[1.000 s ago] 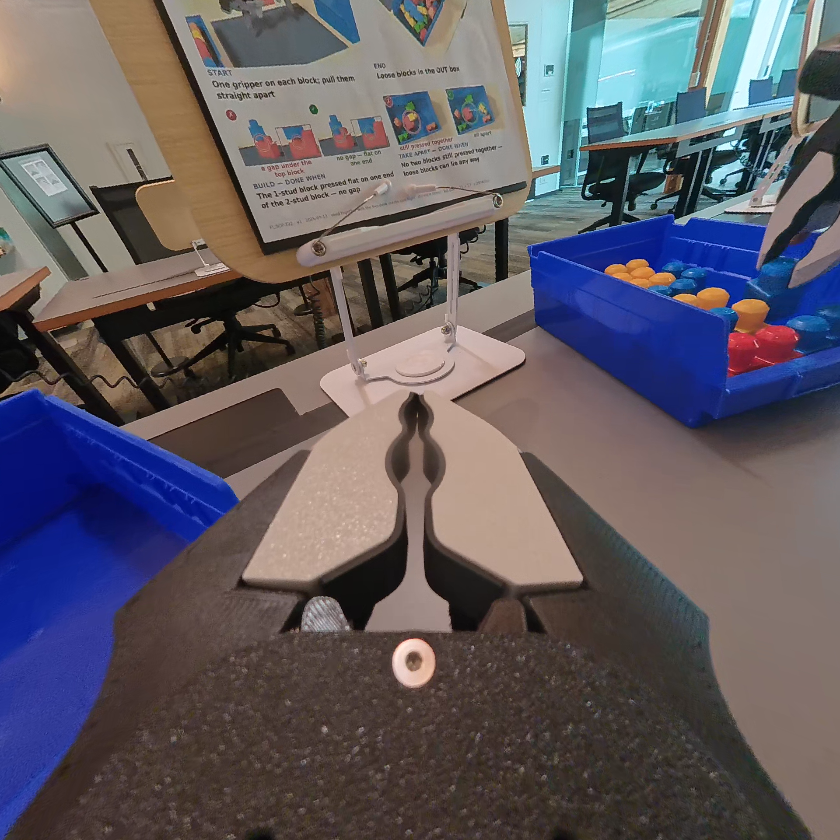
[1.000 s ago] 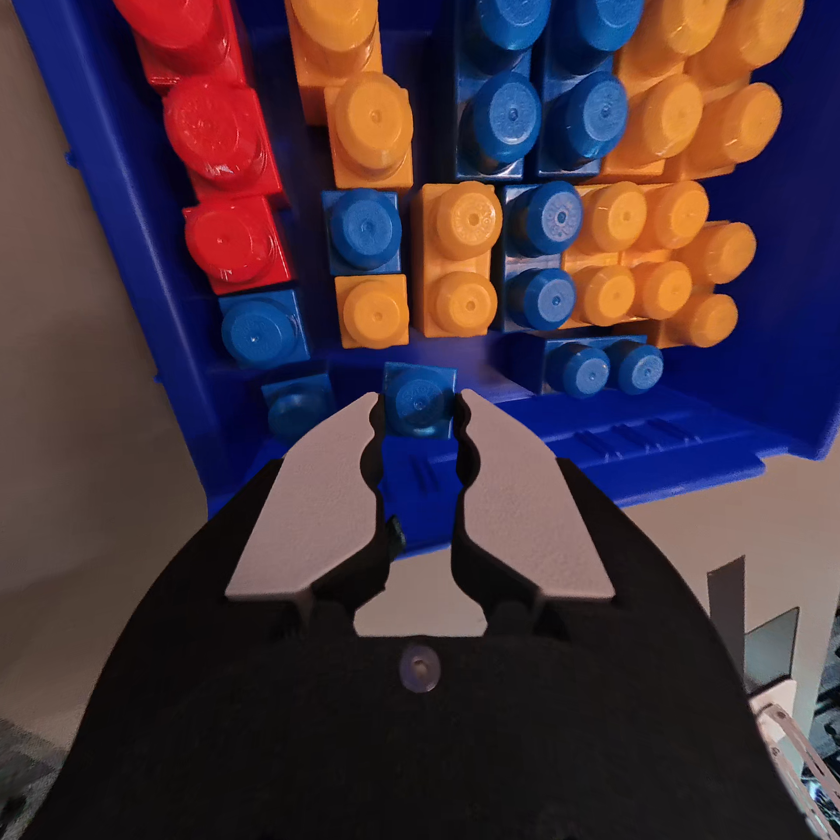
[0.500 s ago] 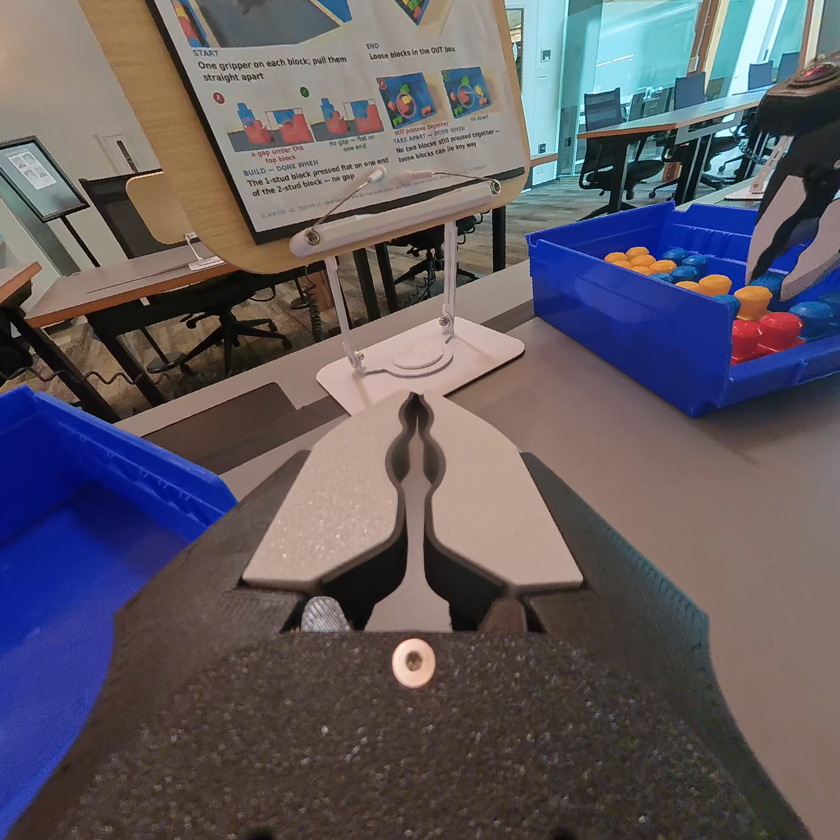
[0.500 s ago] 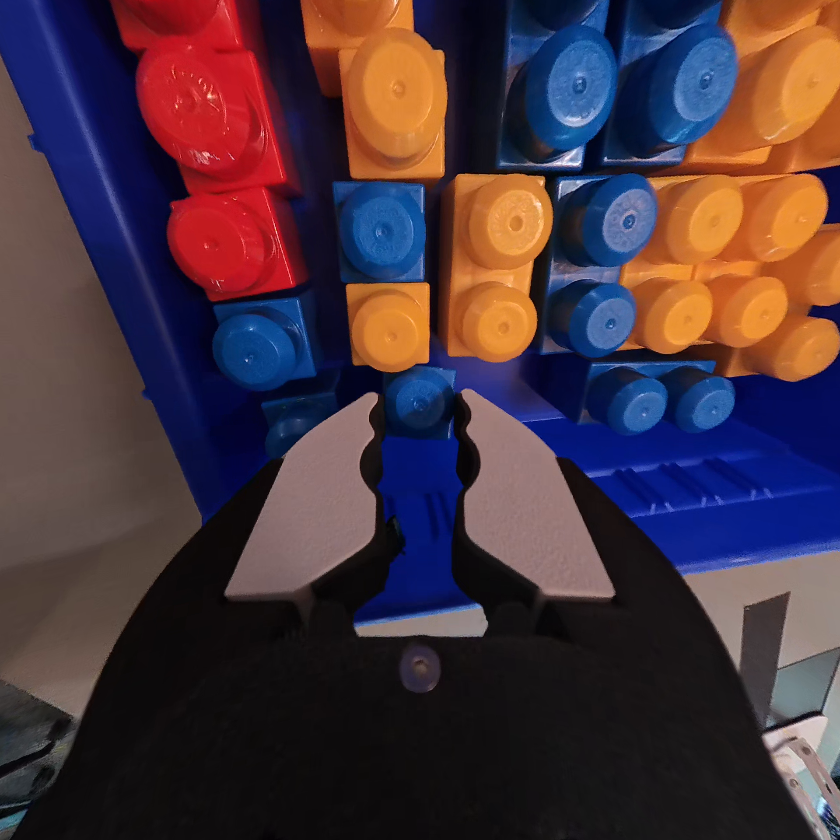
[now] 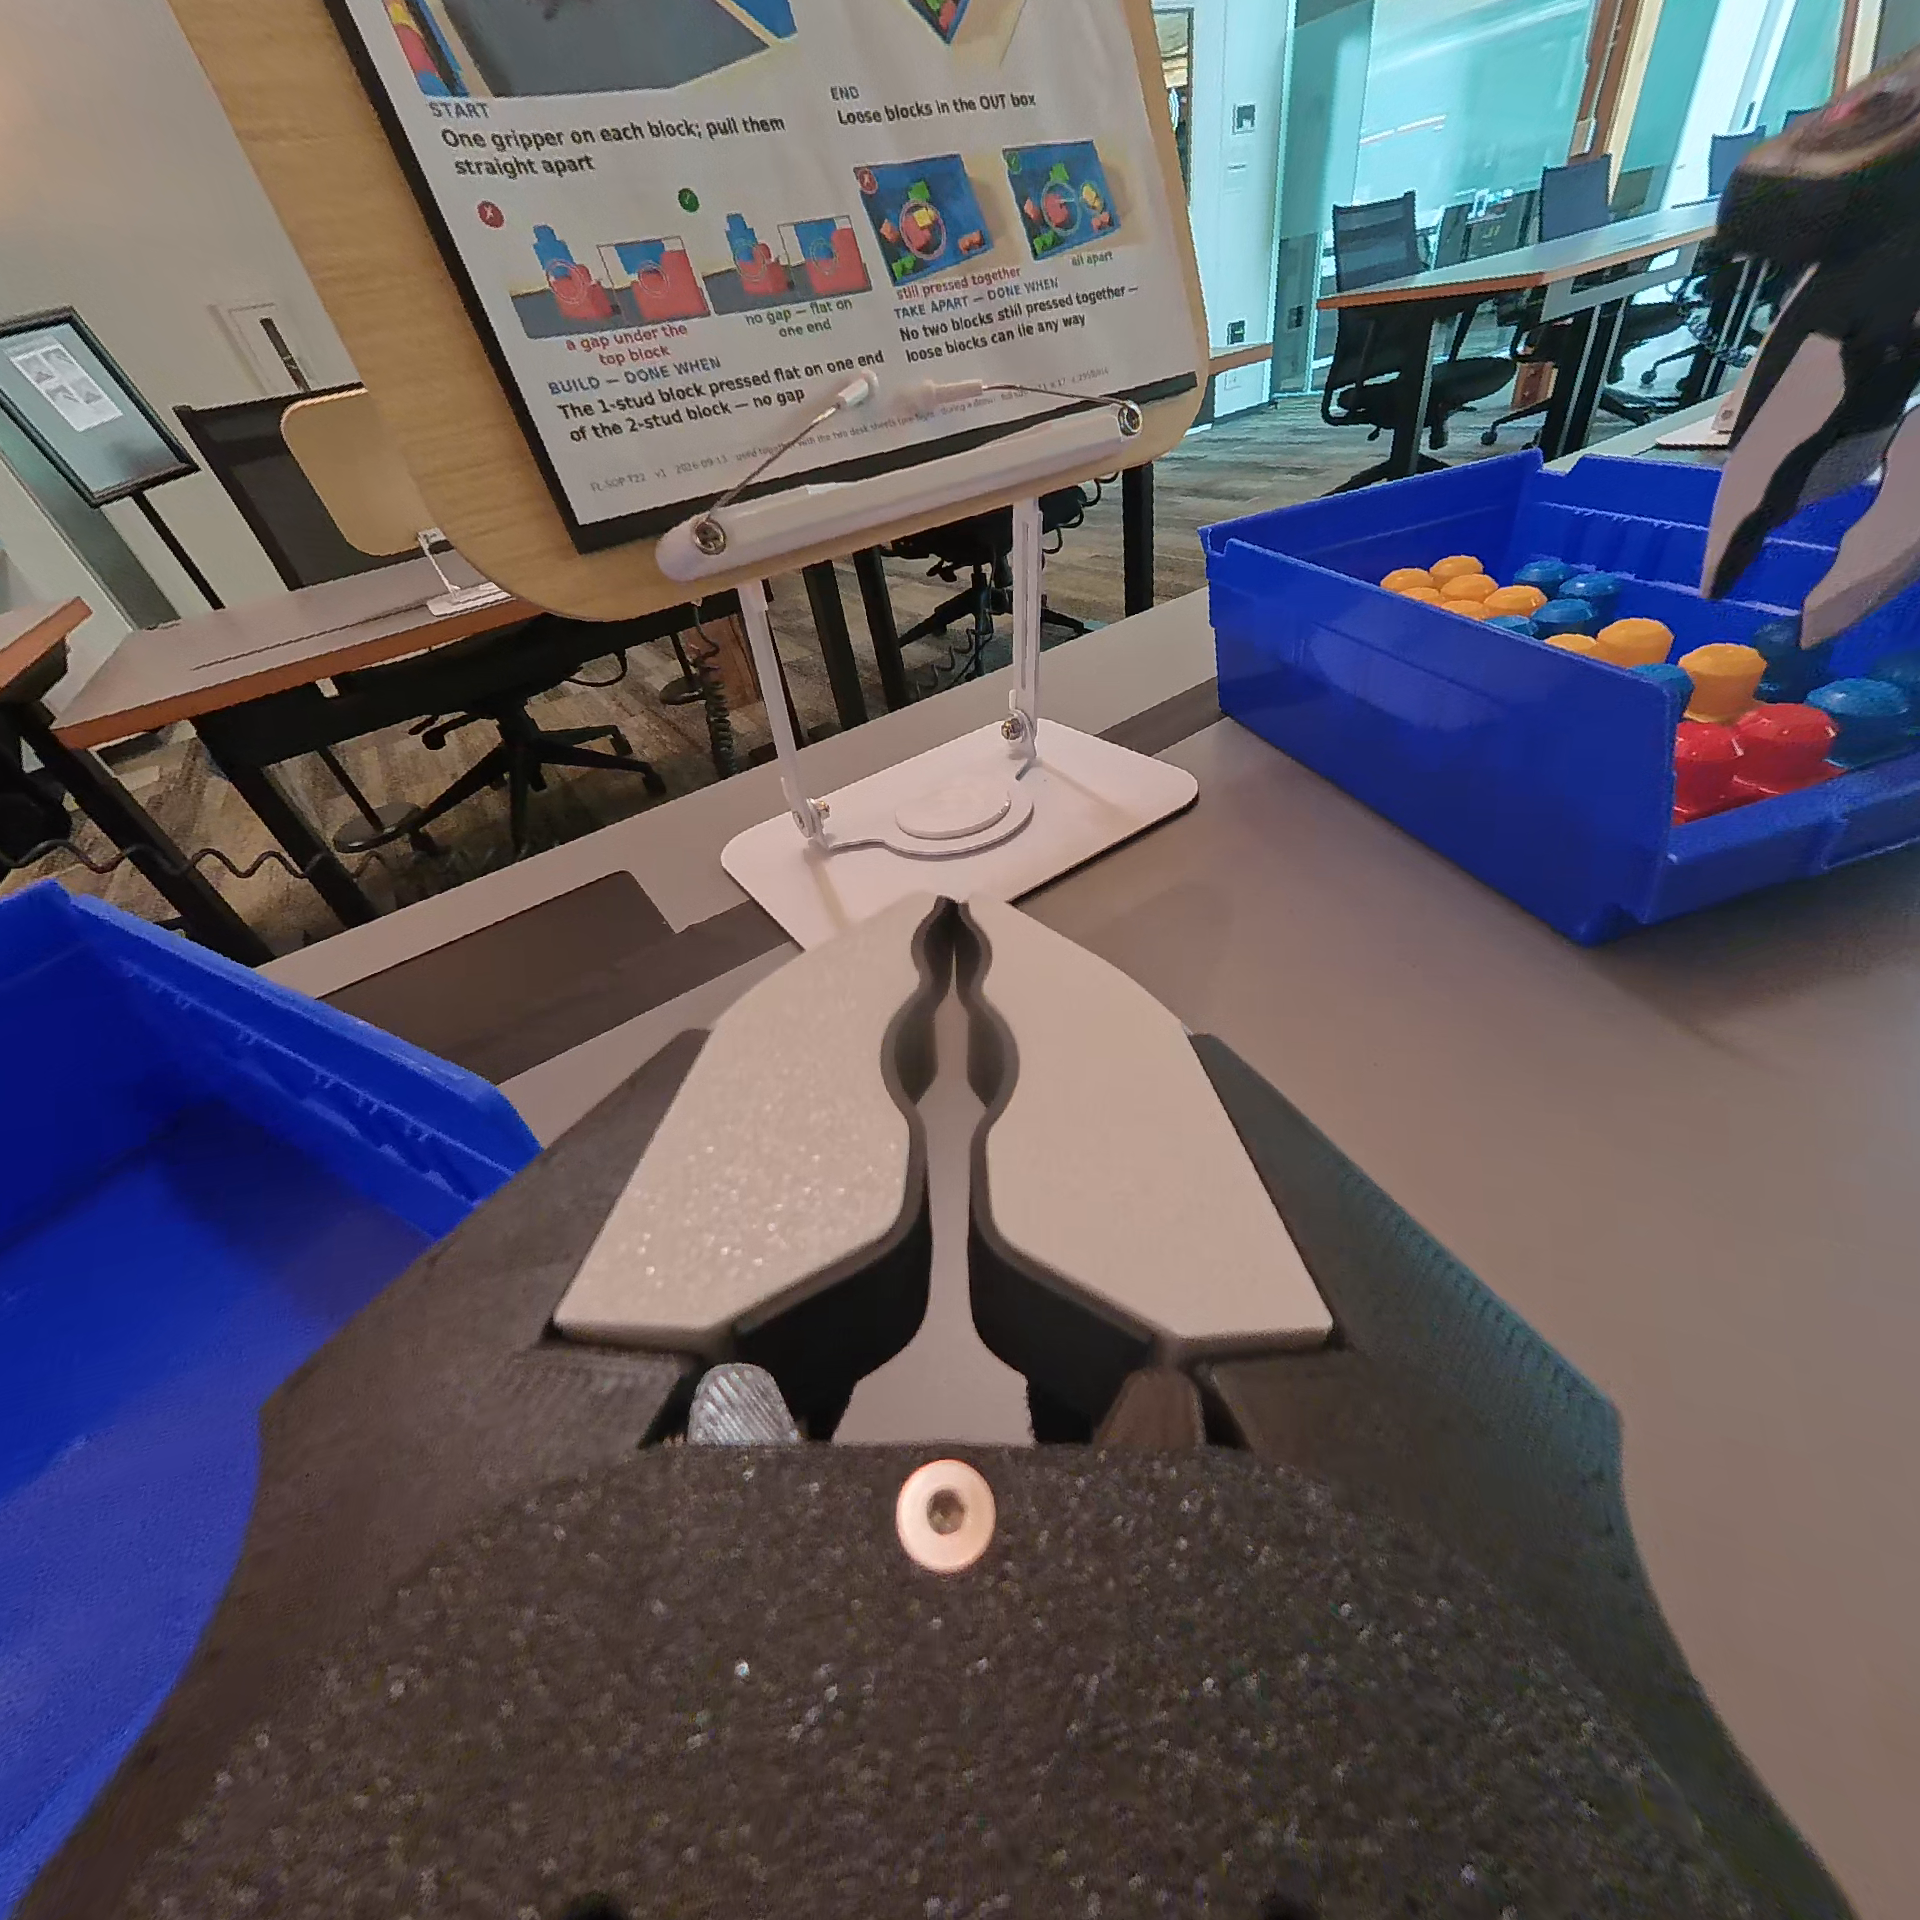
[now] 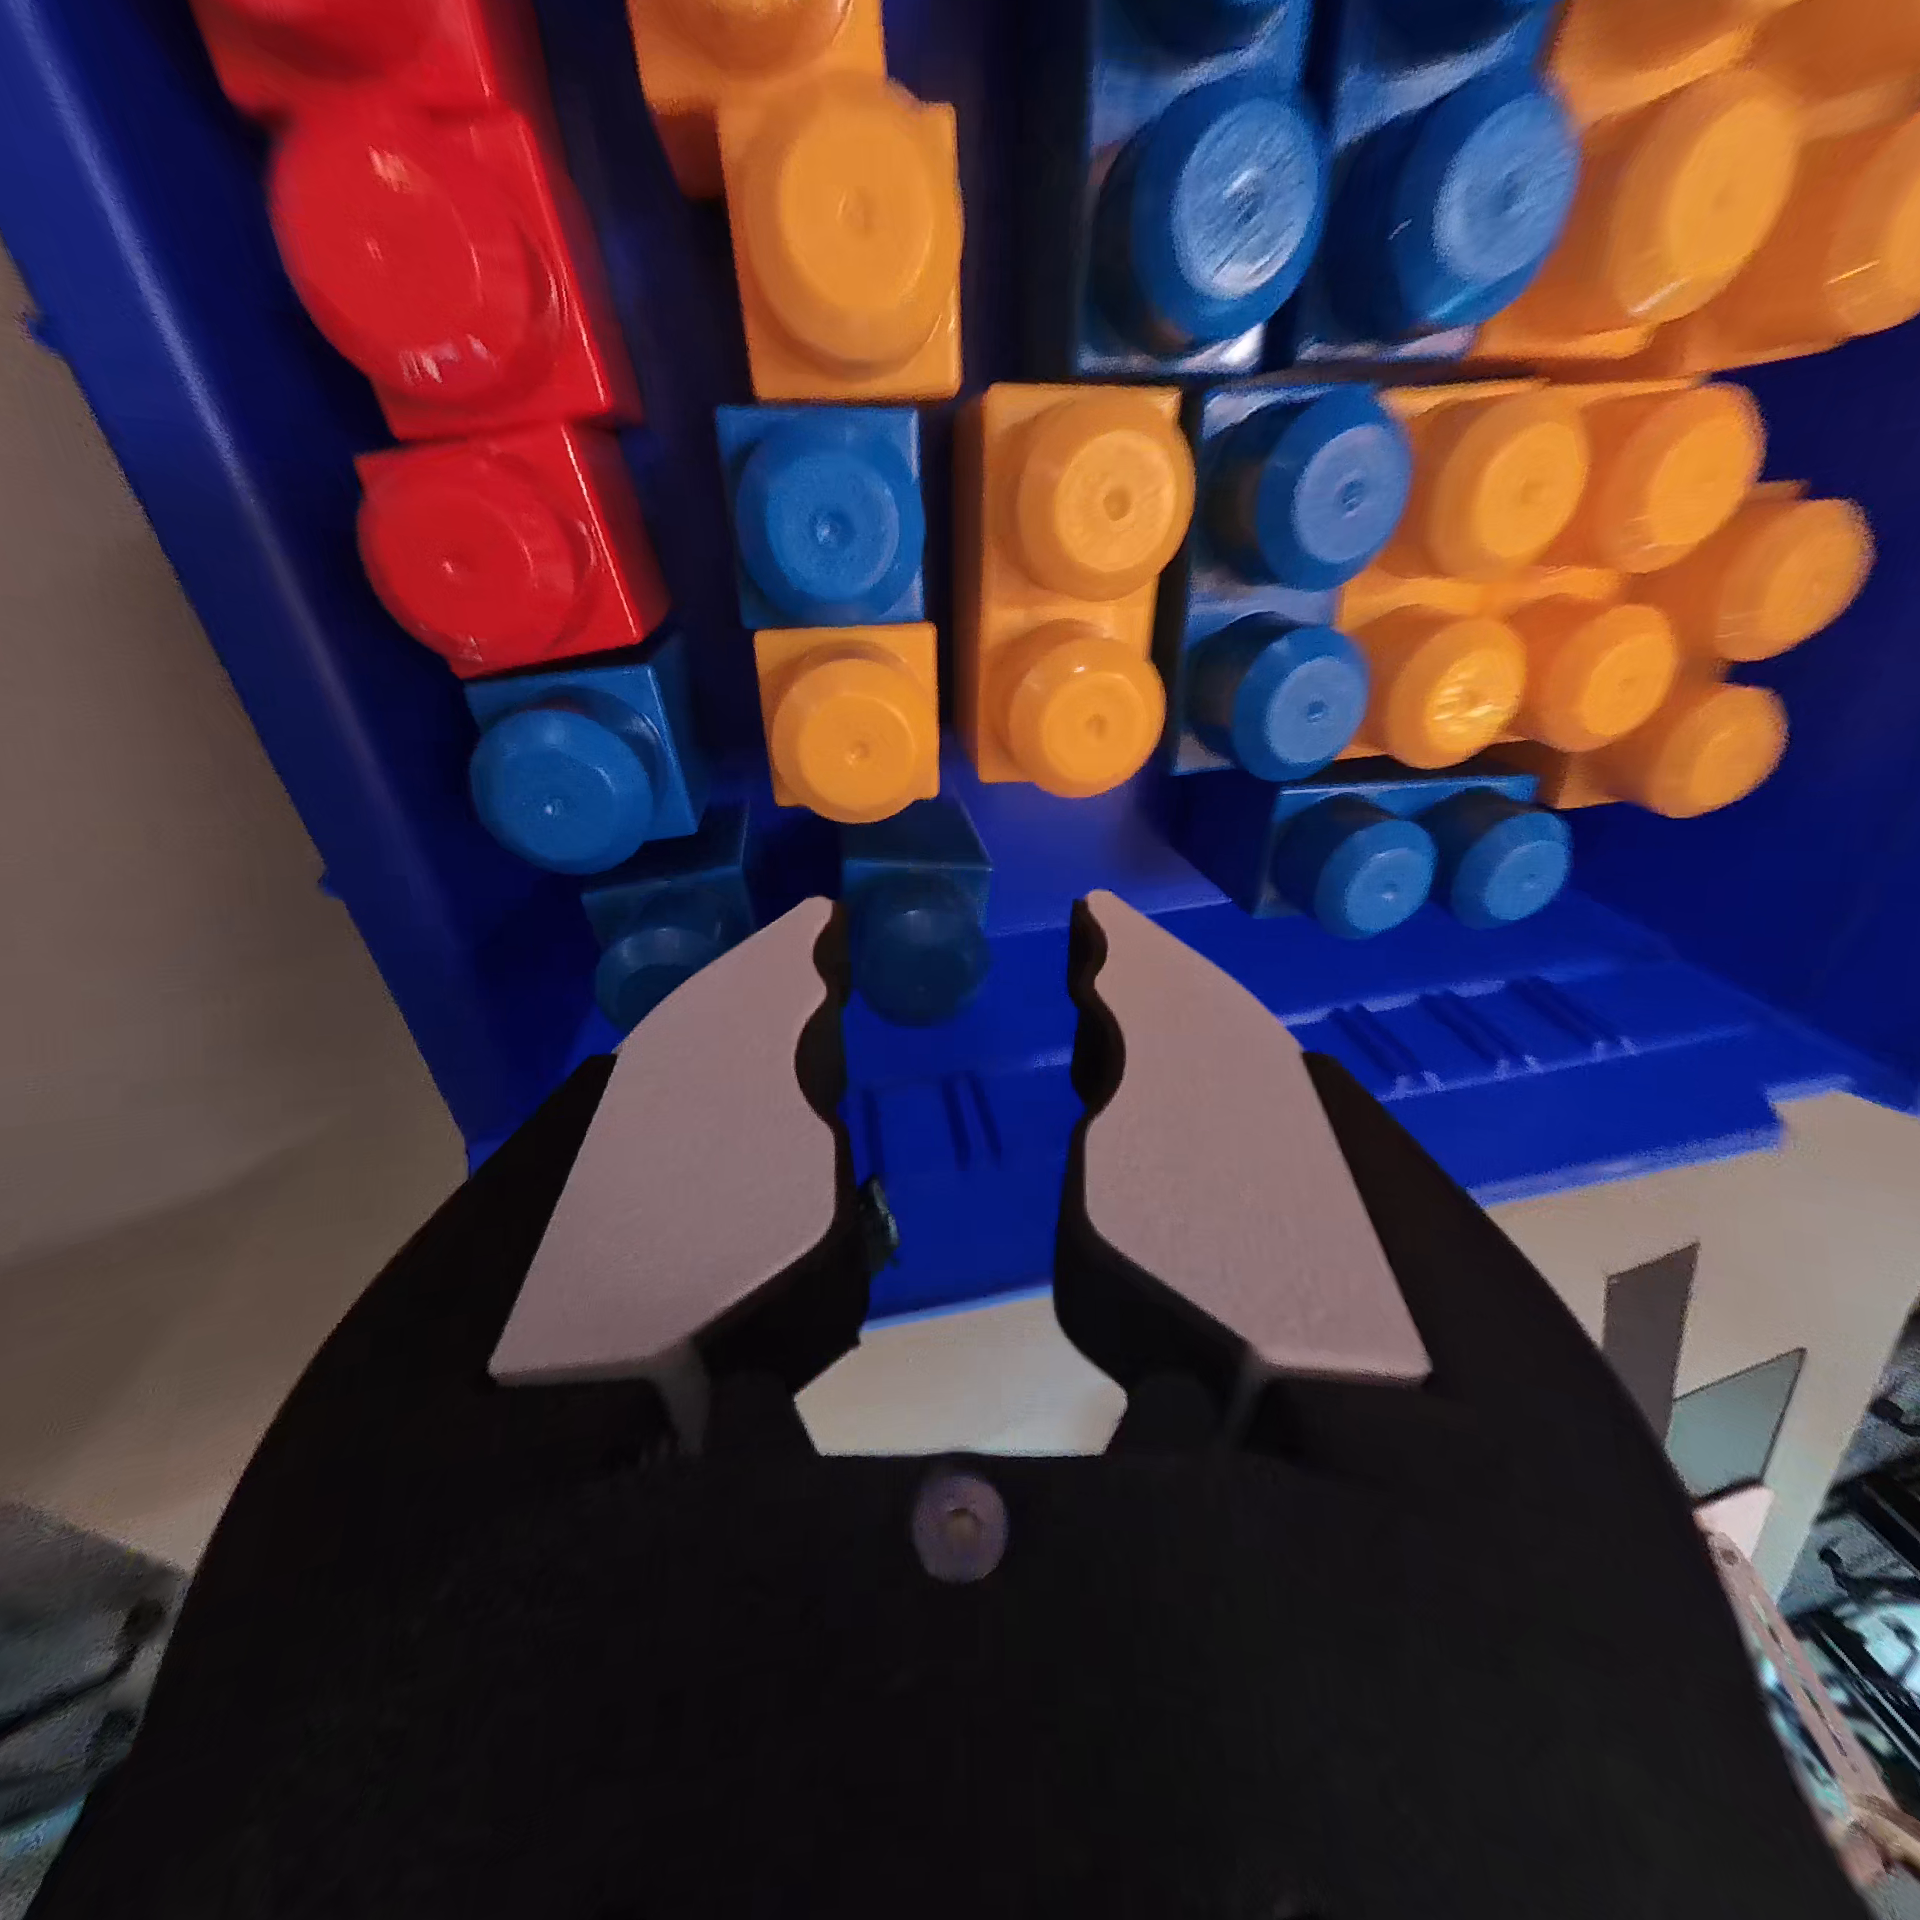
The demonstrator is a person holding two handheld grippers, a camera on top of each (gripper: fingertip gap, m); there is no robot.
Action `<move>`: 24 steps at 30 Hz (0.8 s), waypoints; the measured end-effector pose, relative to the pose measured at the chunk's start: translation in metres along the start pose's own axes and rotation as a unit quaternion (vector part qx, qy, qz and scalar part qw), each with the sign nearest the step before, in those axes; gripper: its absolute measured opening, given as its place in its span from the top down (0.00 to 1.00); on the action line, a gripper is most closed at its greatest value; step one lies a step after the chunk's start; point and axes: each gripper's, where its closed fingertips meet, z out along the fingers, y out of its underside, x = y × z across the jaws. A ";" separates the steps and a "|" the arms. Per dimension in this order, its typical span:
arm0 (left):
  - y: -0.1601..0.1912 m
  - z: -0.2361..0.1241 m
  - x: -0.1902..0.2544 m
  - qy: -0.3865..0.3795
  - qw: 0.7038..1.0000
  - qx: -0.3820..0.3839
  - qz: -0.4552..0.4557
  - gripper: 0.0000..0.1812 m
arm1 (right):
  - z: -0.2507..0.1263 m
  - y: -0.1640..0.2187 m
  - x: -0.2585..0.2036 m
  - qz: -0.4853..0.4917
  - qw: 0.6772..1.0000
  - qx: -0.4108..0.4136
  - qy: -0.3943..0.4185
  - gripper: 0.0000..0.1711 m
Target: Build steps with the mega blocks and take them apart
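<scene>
Right wrist view: right tool (image 6: 954, 914) parted, ungrasping, over blurred blue one-stud block (image 6: 914, 914); left tool (image 5: 954, 914) clenched, empty.

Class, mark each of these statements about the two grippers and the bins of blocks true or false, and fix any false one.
1. The right gripper is open. True.
2. The left gripper holds a red block. False: it is shut and empty, over the grey table.
3. A small dark blue block lies just beyond the right gripper's tips. True.
4. The blue bin beside the left gripper is packed with blocks. False: none show in it.
</scene>
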 end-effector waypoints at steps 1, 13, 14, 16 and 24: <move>0.000 0.000 0.000 0.000 1.000 0.000 -0.001 1.00 | -0.008 -0.008 0.003 0.006 1.000 0.025 0.011 0.77; -0.005 -0.002 -0.001 -0.006 1.000 0.008 0.000 1.00 | -0.137 -0.159 -0.035 0.093 0.861 0.480 0.138 0.77; -0.005 -0.003 -0.001 -0.006 1.000 0.008 0.000 1.00 | -0.143 -0.169 -0.043 0.105 0.843 0.509 0.138 0.77; -0.005 -0.003 -0.001 -0.006 1.000 0.008 0.000 1.00 | -0.148 -0.185 -0.058 0.133 0.808 0.560 0.130 0.77; -0.003 -0.002 -0.003 -0.007 1.000 0.006 0.002 1.00 | -0.110 -0.242 -0.104 0.208 0.732 0.641 0.097 0.92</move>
